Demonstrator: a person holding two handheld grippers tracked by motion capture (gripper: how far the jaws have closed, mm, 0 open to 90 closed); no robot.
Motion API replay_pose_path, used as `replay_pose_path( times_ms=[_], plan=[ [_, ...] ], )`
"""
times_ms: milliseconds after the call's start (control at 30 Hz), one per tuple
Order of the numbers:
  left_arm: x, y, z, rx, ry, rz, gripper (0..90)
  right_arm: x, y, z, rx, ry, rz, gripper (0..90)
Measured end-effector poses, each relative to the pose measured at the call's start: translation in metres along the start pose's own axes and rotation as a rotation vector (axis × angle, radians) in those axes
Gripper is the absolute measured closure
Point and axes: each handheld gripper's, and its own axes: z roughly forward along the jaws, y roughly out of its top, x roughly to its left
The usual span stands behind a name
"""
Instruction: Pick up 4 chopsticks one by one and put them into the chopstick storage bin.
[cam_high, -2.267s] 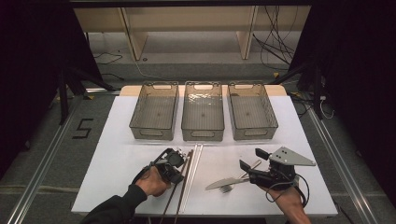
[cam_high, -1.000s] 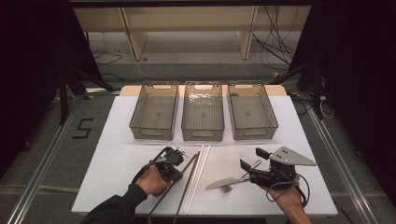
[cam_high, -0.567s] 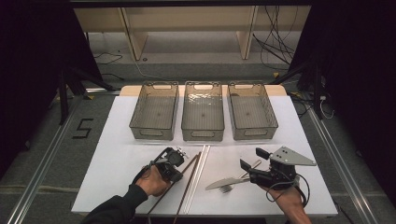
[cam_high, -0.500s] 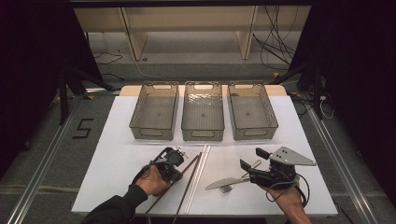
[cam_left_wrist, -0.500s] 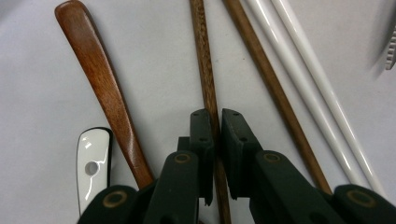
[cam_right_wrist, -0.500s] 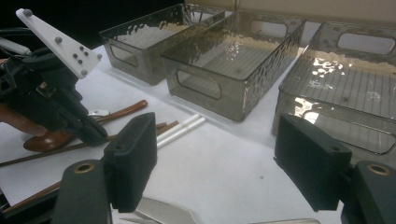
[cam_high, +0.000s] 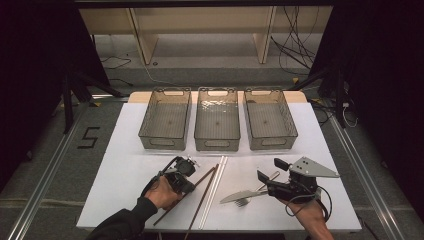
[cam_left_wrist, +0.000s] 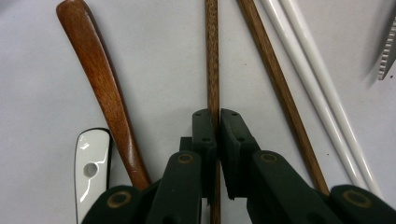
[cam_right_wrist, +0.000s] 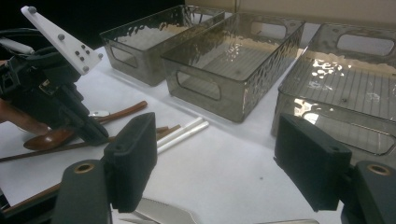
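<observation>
**Pinching one wooden chopstick near the worktop's front edge**

High view: lying flat on the white worktop (cam_high: 125, 150) near its front edge, left of centre, the wooden chopstick (cam_high: 200, 181), with the left tool (cam_high: 186, 176) bearing down on it. Hovering toward the front-right corner, the right tool (cam_high: 267, 172), just above a knife (cam_high: 241, 195) and fork (cam_high: 245, 202). Sitting in a row toward the back edge, three clear bins (cam_high: 217, 119).

Left gripper view: clenching on the wooden chopstick (cam_left_wrist: 212, 56), pads pressing both sides of the shaft. Lying just beside it, a second chopstick (cam_left_wrist: 275, 88), a white pair (cam_left_wrist: 310, 79) and a wooden spoon handle (cam_left_wrist: 100, 88).

Right gripper view: standing released, jaws wide apart with nothing between them, right tool (cam_right_wrist: 215, 163) facing the bins (cam_right_wrist: 233, 56).

Judging the handling: probably feeling light, stiff and slim, likely pivoting or slipping in a grip off its middle; likely balancing better gripped nearer mid-length, squarely across the shaft.
</observation>
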Motion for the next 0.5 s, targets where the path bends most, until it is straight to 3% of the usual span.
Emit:
replay_pose_path(
  times_ms=[267,500],
  plan=[
    [0.003,0.001,-0.005,-0.030,-0.017,-0.008,84.6,0.000,0.000,0.000,-0.002,0.001,-0.001,30.6],
    [0.005,0.002,-0.015,-0.104,-0.062,-0.035,84.6,0.000,0.000,0.000,-0.005,0.003,0.000,30.6]
  ],
)
